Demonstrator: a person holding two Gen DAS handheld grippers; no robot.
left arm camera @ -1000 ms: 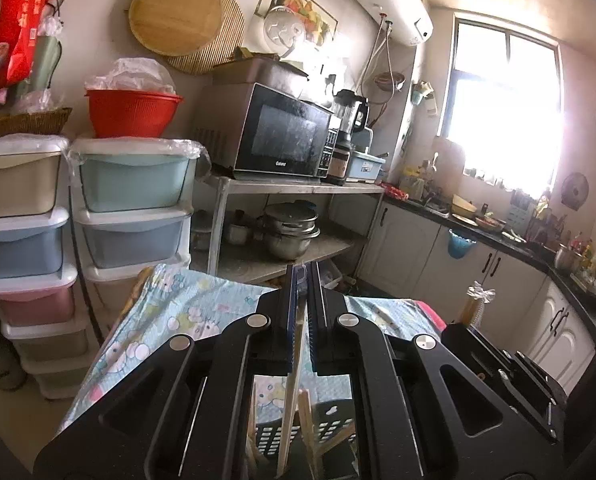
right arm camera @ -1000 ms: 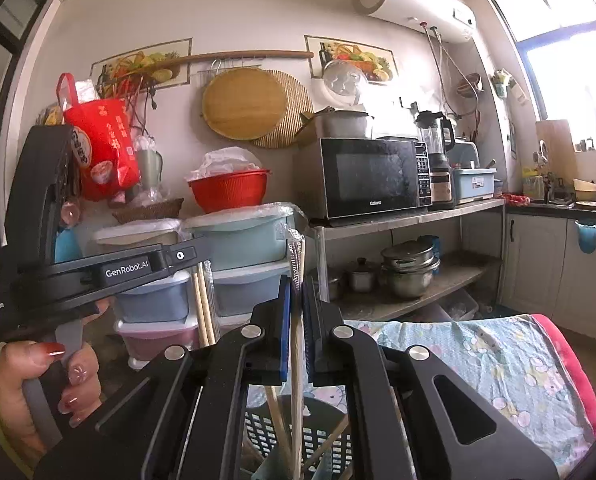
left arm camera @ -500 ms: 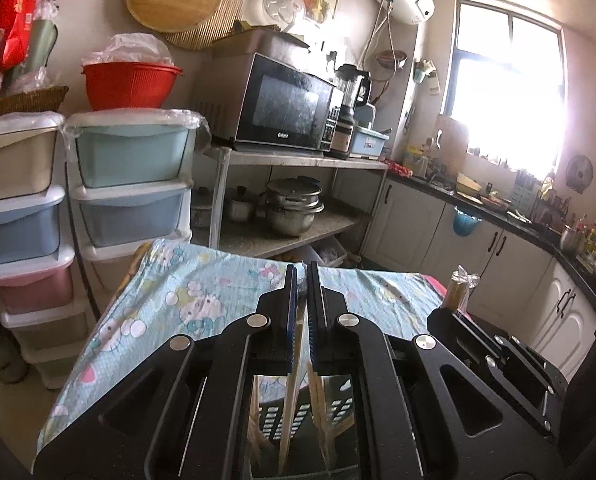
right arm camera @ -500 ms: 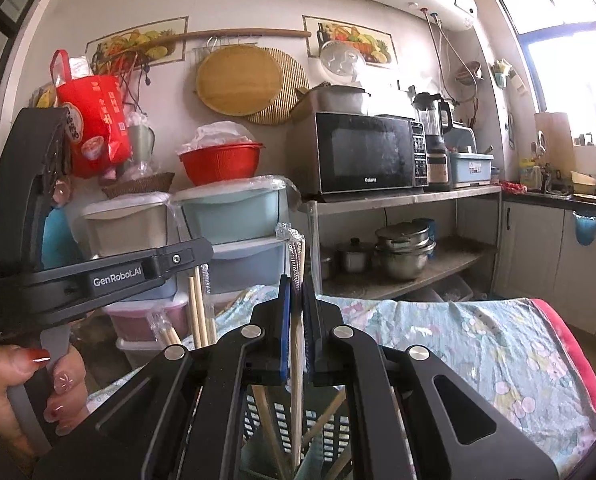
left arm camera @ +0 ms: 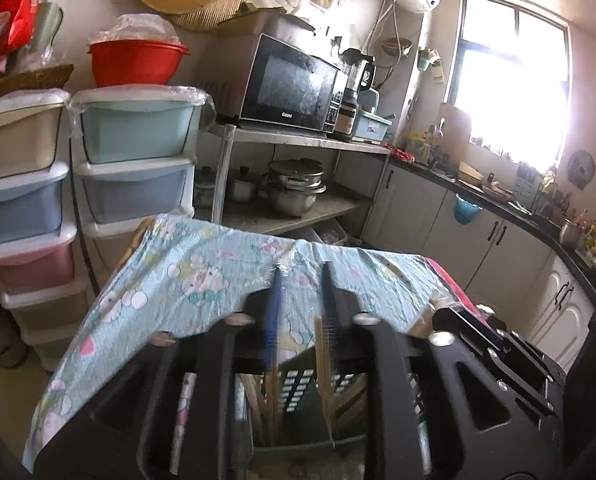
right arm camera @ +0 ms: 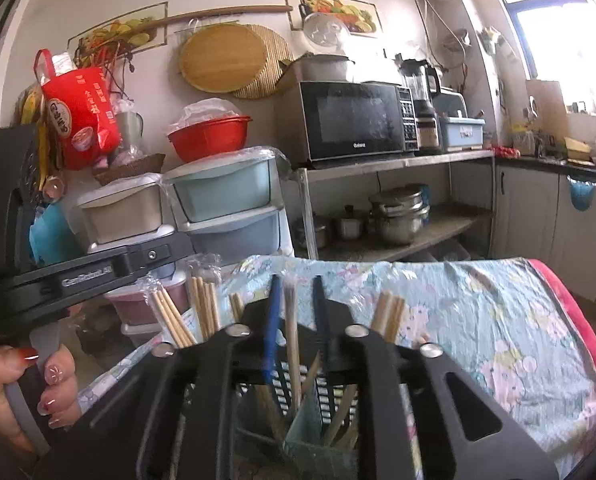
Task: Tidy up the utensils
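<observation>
A black slotted utensil basket point(left arm camera: 298, 380) stands under both grippers on the cartoon-print cloth point(left arm camera: 185, 280). My left gripper point(left arm camera: 302, 268) hangs over it with its jaws opening. One wooden chopstick point(left arm camera: 321, 356) leans along the right finger and reaches down into the basket, unpinched. My right gripper point(right arm camera: 296, 280) is also opening above the basket point(right arm camera: 285, 380). A plastic-wrapped chopstick pair point(right arm camera: 291, 328) stands loose between its fingers, with its lower end in the basket. Several more chopsticks point(right arm camera: 201, 312) stand in the basket.
A hand point(right arm camera: 13, 384) holds the left gripper's handle at the left of the right wrist view. Stacked pastel drawers point(left arm camera: 133, 160) and a metal shelf with a microwave point(left arm camera: 289, 88) and pots point(left arm camera: 293, 188) stand beyond the table. A counter point(left arm camera: 498, 200) runs under the window.
Both grippers have sunk toward the basket. Their jaws, which were shut on chopsticks, have parted, and the chopsticks now sit lower between the fingers.
</observation>
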